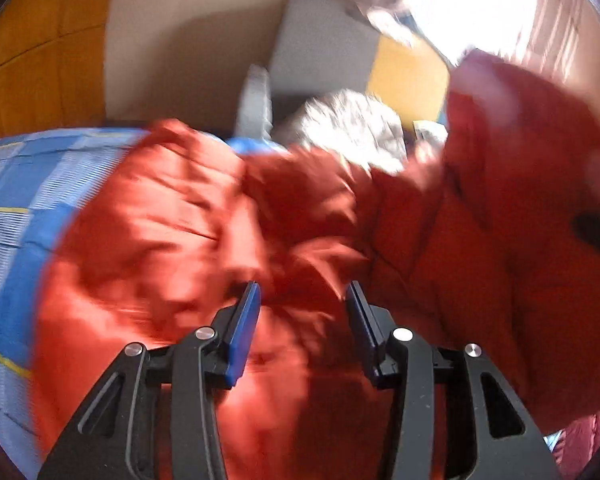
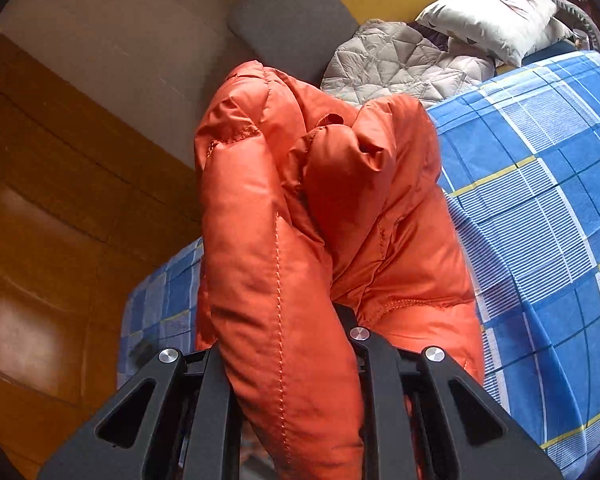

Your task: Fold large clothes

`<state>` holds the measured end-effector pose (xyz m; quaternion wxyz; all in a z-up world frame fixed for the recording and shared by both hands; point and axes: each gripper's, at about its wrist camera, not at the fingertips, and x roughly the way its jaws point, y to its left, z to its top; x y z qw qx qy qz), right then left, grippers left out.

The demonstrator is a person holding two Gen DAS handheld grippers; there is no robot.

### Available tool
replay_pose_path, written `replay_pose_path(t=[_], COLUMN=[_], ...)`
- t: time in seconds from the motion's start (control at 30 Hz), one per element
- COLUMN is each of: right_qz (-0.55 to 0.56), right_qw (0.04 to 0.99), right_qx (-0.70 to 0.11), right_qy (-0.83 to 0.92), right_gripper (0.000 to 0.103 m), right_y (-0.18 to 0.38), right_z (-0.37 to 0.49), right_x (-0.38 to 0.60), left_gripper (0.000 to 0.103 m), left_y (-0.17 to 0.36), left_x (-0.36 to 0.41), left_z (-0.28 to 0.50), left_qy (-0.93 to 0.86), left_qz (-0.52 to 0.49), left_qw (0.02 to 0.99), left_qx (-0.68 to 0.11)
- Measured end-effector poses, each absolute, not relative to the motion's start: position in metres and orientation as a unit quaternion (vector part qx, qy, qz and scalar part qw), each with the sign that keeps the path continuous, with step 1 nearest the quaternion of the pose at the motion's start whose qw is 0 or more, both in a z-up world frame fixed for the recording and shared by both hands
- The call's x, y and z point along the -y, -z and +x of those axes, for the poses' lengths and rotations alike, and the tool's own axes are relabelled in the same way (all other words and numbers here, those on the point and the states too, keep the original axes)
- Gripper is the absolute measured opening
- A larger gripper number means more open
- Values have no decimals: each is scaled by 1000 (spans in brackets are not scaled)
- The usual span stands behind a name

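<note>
One orange down jacket (image 2: 300, 208): right gripper (image 2: 288, 344) fingers clamped on a padded fold running up-frame; left gripper (image 1: 302, 316) fingers apart, jacket bulk beyond them over the checked bed sheet (image 2: 540, 200).

Jacket (image 2: 300, 208) on bed (image 2: 540, 208); quilted coat (image 2: 400, 64) behind it; pillow (image 2: 496, 12) further back, R.

A blue plaid sheet (image 2: 540, 208) covers the bed; a grey quilted jacket (image 2: 396, 64) lies crumpled at its far end, a white pillow (image 2: 496, 16) just beside it; wooden floor (image 2: 52, 216) alongside.
</note>
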<state>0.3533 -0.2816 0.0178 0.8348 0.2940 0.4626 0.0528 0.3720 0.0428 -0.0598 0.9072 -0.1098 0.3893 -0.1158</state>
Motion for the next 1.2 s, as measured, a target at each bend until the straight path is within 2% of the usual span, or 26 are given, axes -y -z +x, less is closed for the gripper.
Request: replay_pose_path(t=[0.1,0.23,0.37,0.53,0.87,1.2], right_qz=[287,283,277,293,343,321], right_qw=[840,848,851,843,812,807], right_qx=[-458,-448,-446,-450,-466,-487], right_qy=[-42,-25,-22,-32,-80,-96], right_gripper=[15,15,15,15,15,15], right_y=[-19,-19,-14,-1,36,76], right_z=[354,350,354,359,370,381], right_x=[277,268,249,227,178,160], left_gripper=[37,34,32,29,27,24], left_y=[52,62,82,92,97,89], left_x=[-86,-124,-122,-128,-136,-153], left_z=[366,362,364,365,368,363], left_qy=[83,57,85,109,127,145], left_qz=[-128,-137,-132,-173,-187,-216], left_qw=[915,914,904,893,887,880], left_qx=[-373,-379,-398,-401,-403,-398])
